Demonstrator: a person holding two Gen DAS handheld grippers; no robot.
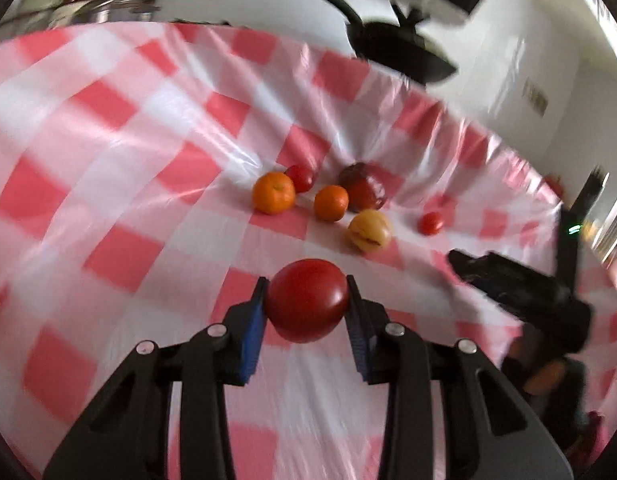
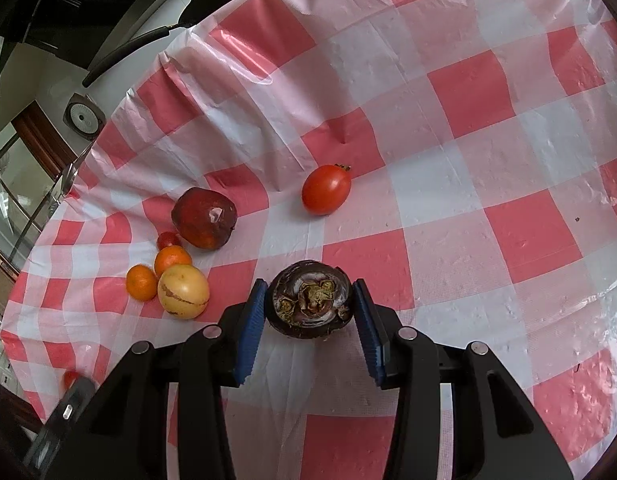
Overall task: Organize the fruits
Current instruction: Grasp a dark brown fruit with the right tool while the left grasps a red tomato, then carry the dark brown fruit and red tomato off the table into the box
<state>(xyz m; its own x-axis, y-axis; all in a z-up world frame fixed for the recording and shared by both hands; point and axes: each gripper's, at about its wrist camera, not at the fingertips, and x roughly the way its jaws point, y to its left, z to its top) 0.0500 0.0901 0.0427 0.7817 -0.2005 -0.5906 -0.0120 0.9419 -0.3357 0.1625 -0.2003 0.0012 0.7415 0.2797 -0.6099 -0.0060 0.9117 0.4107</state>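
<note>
Left gripper (image 1: 307,300) pinches a red tomato (image 1: 307,300); right gripper (image 2: 310,300) pinches a dark mangosteen (image 2: 310,300); loose fruit lies far-left on the checked cloth (image 2: 468,92).

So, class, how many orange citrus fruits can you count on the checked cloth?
2. The larger orange fruit lies at the left end of the cluster, beside a small red fruit; the smaller orange fruit sits right of it, before the dark red fruit. None seems hidden.
</note>
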